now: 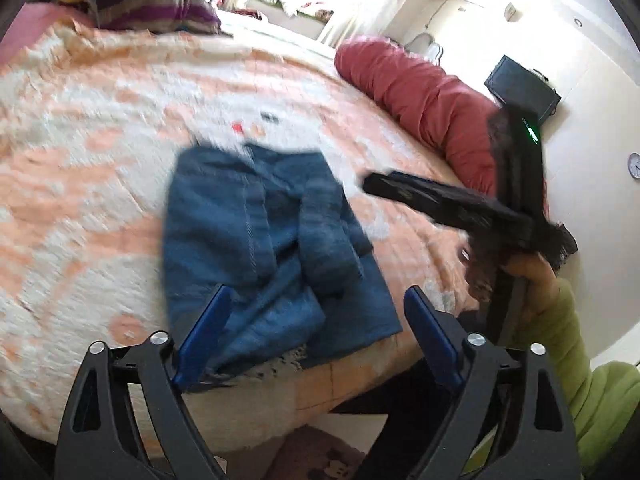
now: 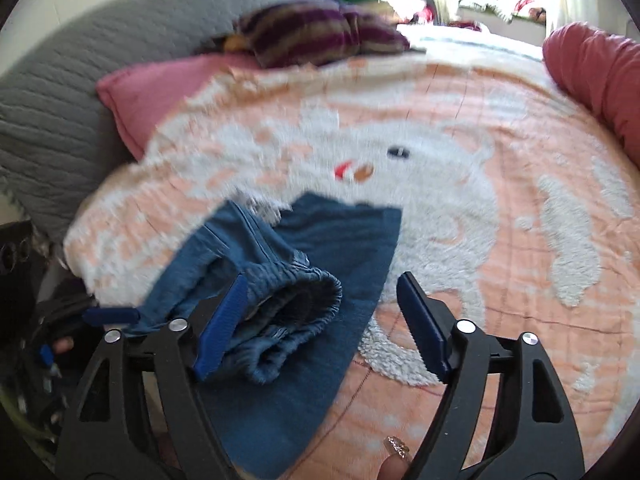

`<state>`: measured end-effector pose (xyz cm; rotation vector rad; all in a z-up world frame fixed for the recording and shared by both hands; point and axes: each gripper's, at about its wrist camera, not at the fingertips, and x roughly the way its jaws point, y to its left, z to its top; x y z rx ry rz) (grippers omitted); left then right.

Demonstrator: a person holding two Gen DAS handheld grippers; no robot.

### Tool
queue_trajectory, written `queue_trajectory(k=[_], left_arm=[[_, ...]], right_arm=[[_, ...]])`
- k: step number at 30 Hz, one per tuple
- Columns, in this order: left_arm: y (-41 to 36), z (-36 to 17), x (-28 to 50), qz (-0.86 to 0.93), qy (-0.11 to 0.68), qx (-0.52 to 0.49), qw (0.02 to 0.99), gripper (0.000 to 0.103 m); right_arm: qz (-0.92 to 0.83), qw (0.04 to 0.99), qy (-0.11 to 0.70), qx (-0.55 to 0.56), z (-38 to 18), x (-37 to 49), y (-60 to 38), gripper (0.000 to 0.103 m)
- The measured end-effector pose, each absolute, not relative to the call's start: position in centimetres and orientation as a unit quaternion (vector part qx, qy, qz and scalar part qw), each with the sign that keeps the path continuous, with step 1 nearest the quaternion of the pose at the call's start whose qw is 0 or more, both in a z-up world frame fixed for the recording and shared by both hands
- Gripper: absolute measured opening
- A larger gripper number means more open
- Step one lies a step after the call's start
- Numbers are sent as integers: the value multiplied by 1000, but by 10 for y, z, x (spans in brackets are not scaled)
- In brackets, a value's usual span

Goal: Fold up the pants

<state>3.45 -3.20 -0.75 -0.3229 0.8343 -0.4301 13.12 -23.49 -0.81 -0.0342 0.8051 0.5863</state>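
Blue denim pants (image 1: 260, 248) lie folded on the peach and white blanket (image 1: 100, 160), close to the bed's near edge. My left gripper (image 1: 318, 290) hovers over their near end, open, its blue pads wide apart and touching nothing. In the right wrist view the pants (image 2: 352, 236) show a bunched elastic waistband (image 2: 296, 292) lying on top. My right gripper (image 2: 323, 280) is open over it. The waistband sits beside its left pad (image 2: 222, 320), and the right pad is clear of the cloth. A green sleeve (image 1: 580, 360) is at the right.
A red bolster (image 1: 420, 96) runs along the bed's far right side. A pink pillow (image 2: 136, 92), a grey quilted cover (image 2: 52, 120) and a striped purple cushion (image 2: 304, 36) lie at the head. The bed's near edge (image 1: 320, 392) drops to the floor.
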Motion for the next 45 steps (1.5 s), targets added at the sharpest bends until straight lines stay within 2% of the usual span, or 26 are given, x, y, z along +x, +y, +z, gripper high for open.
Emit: queue_trajectory(k=[4, 6, 13, 14, 15, 16, 18, 19, 20, 21, 23, 28, 30, 31, 34, 39, 45], left_arm=[[-10, 10, 36, -174, 384, -149, 895, 91], [3, 16, 42, -154, 380, -148, 900, 96], [25, 27, 63, -127, 377, -132, 908, 94], [25, 26, 66, -128, 380, -130, 907, 81], [24, 24, 72, -133, 386, -131, 903, 58], [23, 21, 75, -139, 392, -131, 900, 50], [18, 13, 86, -157, 409, -131, 889, 32], [14, 9, 91, -164, 415, -129, 885, 28], [10, 5, 96, -172, 421, -125, 882, 26], [6, 2, 100, -176, 424, -121, 880, 26], [-2, -5, 108, -180, 431, -110, 878, 26], [-13, -23, 122, -175, 451, -89, 871, 26], [-15, -29, 126, -172, 457, -86, 868, 26], [-16, -33, 128, -169, 461, -82, 868, 26], [-17, -37, 131, -168, 463, -81, 866, 26], [-19, -38, 131, -170, 454, -75, 872, 28], [-20, -34, 124, -163, 445, -69, 878, 31]], right_arm=[[299, 888, 348, -31, 14, 101, -238, 78], [311, 888, 334, -55, 20, 86, -231, 80], [395, 852, 308, -156, 14, 25, -184, 80], [400, 846, 303, -179, 10, 18, -173, 80], [407, 839, 300, -201, 7, 11, -164, 80], [411, 835, 298, -213, 5, 7, -158, 80], [422, 823, 295, -242, -4, -1, -141, 73], [428, 813, 297, -259, -9, -2, -133, 62], [428, 809, 297, -272, -13, -2, -129, 59], [427, 806, 294, -286, -16, -3, -125, 59], [426, 795, 286, -323, -24, -2, -115, 52], [420, 776, 275, -381, -38, 5, -97, 49], [423, 765, 289, -390, -46, 12, -92, 25], [429, 758, 302, -388, -51, 16, -89, 8], [466, 742, 319, -361, -49, 11, -97, 3], [462, 742, 323, -364, -56, -6, -111, 3], [462, 756, 355, -298, -73, 10, -117, 5]])
